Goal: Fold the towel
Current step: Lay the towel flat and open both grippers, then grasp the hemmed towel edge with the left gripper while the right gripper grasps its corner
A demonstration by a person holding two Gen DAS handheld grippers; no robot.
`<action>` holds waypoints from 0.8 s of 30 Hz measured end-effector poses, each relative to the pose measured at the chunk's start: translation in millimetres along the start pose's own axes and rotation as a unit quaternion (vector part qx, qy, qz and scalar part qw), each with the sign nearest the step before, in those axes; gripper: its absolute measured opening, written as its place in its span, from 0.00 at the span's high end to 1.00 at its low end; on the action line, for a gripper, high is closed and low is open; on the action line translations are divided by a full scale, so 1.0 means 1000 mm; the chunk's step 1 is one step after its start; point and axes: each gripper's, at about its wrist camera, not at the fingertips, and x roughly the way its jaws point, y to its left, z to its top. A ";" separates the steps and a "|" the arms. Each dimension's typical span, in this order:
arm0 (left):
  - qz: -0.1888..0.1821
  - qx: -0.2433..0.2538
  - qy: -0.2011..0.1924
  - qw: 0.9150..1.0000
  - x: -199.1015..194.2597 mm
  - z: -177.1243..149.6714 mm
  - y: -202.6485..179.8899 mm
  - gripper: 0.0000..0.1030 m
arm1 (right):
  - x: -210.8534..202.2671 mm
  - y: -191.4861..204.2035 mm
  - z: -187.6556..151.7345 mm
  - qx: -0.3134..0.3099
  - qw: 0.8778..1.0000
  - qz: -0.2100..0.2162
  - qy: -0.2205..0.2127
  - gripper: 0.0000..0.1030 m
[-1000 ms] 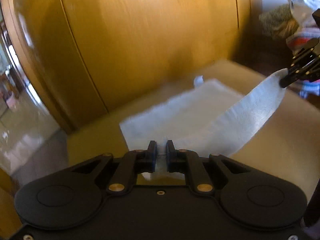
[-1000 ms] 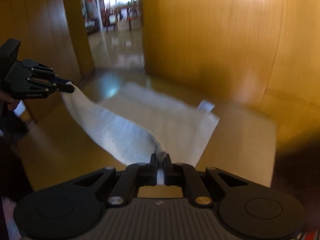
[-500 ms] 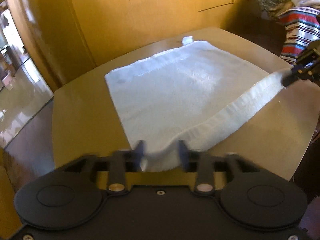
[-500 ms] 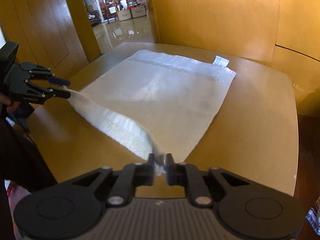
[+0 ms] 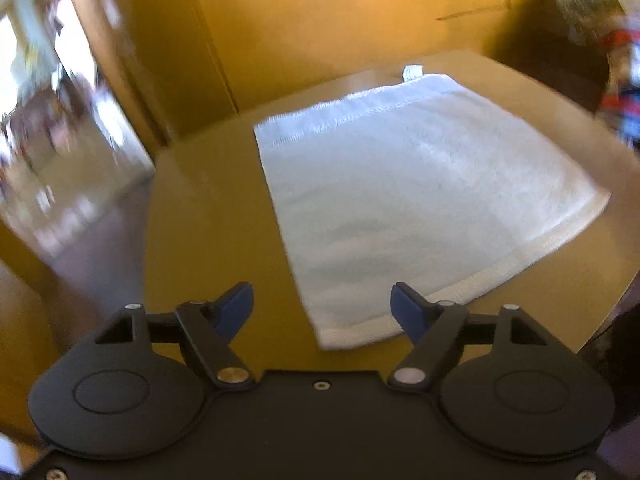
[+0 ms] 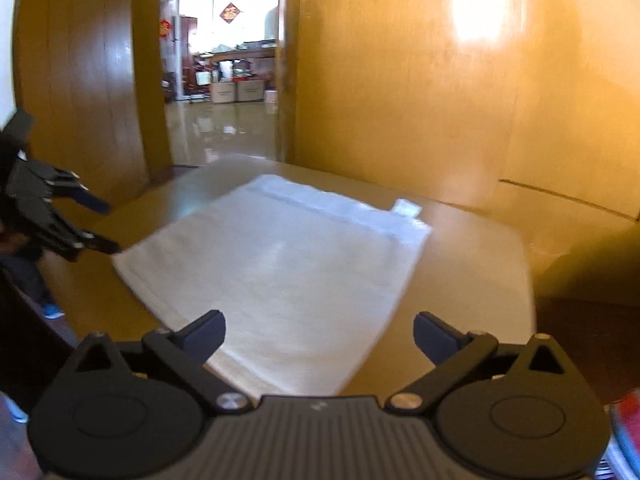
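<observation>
Towel (image 5: 416,196) lies flat on the desk (image 5: 208,216), white, spread in a roughly square shape with no visible wrinkle or lifted corner. A small white label (image 5: 413,71) projects from its far corner on the right-hand side. A woven band runs along the far edge; a thicker hem runs along the near edge.

Left tongs (image 5: 322,312): released, jaws spread wide, nothing between them. They hover just short of the near left corner of the towel. Blue pads (image 5: 236,309) show on the inner faces of the fingers. From the right wrist view the left tongs (image 6: 104,226) appear at the left margin, equally spread, with the lower fingertip just beside the towel (image 6: 276,280) corner; contact cannot be confirmed owing to blur.

Right tongs (image 6: 319,336): released, jaws wide apart, empty. The near edge of the towel passes beneath the gap between the fingers.

Desk surface is yellow-brown wood with rounded corners, its bare margin visible on all sides of the towel. Wooden wall panels (image 6: 460,92) stand behind it. A doorway (image 6: 222,68) to the left of the panels gives onto a tiled room with boxes and furniture. Striped fabric (image 5: 618,80) sits beyond the desk at the far right of the left wrist view, too blurred to identify further.
</observation>
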 end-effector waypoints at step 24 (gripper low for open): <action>0.001 0.047 0.018 0.999 0.002 -0.009 -0.011 0.22 | 0.034 0.022 -0.007 -0.075 0.996 0.032 0.039 0.04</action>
